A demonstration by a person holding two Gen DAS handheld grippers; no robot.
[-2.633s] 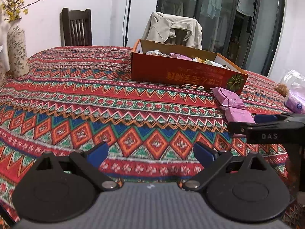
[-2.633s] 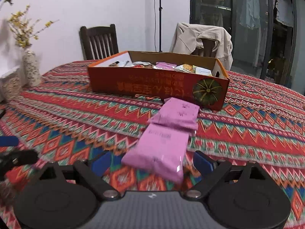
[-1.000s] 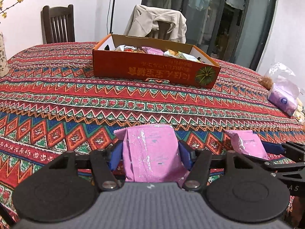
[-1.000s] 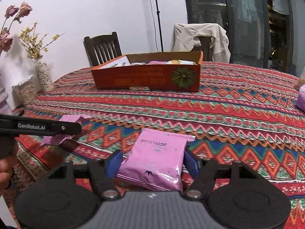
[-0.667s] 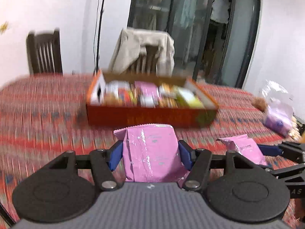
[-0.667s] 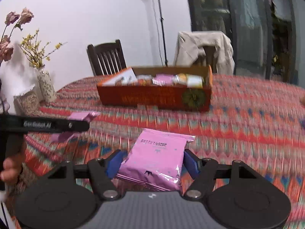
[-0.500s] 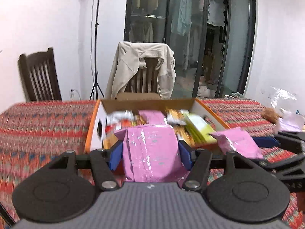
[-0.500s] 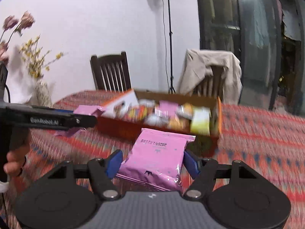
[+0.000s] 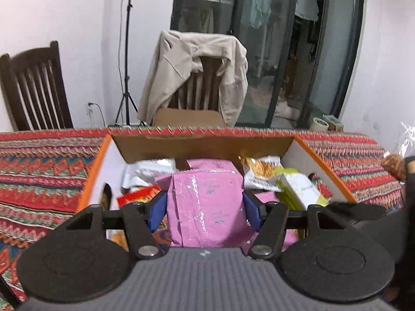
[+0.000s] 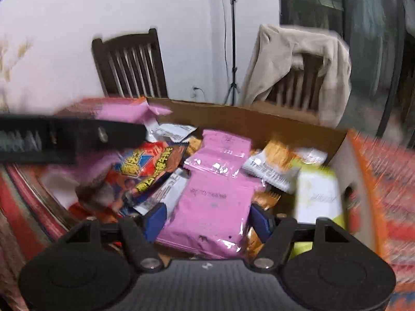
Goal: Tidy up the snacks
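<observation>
Each gripper carries a pink snack packet over the open orange cardboard box point(image 9: 321, 165). My left gripper point(image 9: 203, 211) is shut on its pink packet point(image 9: 207, 207), held upright above the box's middle. My right gripper point(image 10: 207, 219) is shut on a second pink packet point(image 10: 212, 202), above the box's point(image 10: 259, 124) heap of snacks. In the right wrist view the left gripper's black finger point(image 10: 72, 140) reaches in from the left, with its pink packet point(image 10: 124, 112) showing behind it. The box holds several packets: white, red, orange and a yellow-green one point(image 9: 298, 189).
The box stands on a red patterned tablecloth point(image 9: 39, 171). A dark wooden chair point(image 9: 33, 88) and a chair draped with a beige jacket point(image 9: 194, 72) stand behind the table. A clear bag with snacks point(image 9: 394, 163) lies at the right edge. A light stand point(image 9: 125, 51) rises by the wall.
Both grippers, each with its pink packet, have travelled from the near part of the table up to the box and now hang over its contents. Neither grip has changed.
</observation>
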